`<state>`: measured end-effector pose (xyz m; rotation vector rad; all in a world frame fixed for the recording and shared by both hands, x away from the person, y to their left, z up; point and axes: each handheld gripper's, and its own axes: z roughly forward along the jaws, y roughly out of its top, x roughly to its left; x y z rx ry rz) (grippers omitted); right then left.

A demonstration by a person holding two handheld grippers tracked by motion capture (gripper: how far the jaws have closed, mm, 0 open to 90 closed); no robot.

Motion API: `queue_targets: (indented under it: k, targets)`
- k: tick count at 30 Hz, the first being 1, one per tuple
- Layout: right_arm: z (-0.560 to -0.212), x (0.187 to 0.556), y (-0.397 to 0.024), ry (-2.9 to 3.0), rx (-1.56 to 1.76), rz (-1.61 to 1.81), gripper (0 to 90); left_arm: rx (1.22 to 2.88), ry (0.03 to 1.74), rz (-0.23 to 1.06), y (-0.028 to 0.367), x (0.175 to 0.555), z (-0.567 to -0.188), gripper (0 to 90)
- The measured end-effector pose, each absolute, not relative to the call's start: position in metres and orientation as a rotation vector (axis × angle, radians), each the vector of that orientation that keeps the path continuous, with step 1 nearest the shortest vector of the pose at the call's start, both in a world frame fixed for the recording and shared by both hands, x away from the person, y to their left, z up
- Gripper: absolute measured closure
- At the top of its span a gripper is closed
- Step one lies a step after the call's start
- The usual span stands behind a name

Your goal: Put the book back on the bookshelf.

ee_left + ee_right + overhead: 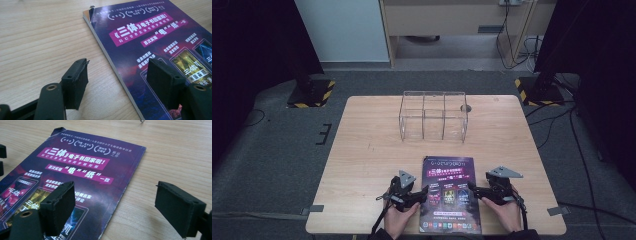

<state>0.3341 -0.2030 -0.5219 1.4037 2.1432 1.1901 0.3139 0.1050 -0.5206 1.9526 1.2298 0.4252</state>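
Pre-grasp on purple magazine [451, 194] lying flat at near table [362, 145] edge, left gripper [424, 192] and right gripper [472, 188] both spread wide straddling its side edges, nothing held; probably next: pinch and lift toward clear acrylic organizer [433, 116].

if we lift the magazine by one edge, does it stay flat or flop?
Probably flops: the magazine is thin, with a soft cover whose far corner is already curled up. The glossy cover may slip between pads. It lies flat on the table, so getting a jaw under an edge looks awkward.
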Motion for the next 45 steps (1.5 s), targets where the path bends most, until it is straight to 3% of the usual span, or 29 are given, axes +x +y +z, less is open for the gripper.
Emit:
queue_targets:
  k: [16, 45]
  targets:
    - [-0.532, 0.334, -0.195, 2.213, 1.403, 1.205, 26.8, 1.991, 1.233, 0.384, 0.090, 0.315, -0.529, 37.7]
    - [-0.537, 0.331, -0.186, 2.213, 1.383, 1.215, 29.2, 1.907, 1.277, 0.399, 0.077, 0.314, -0.533, 34.1]
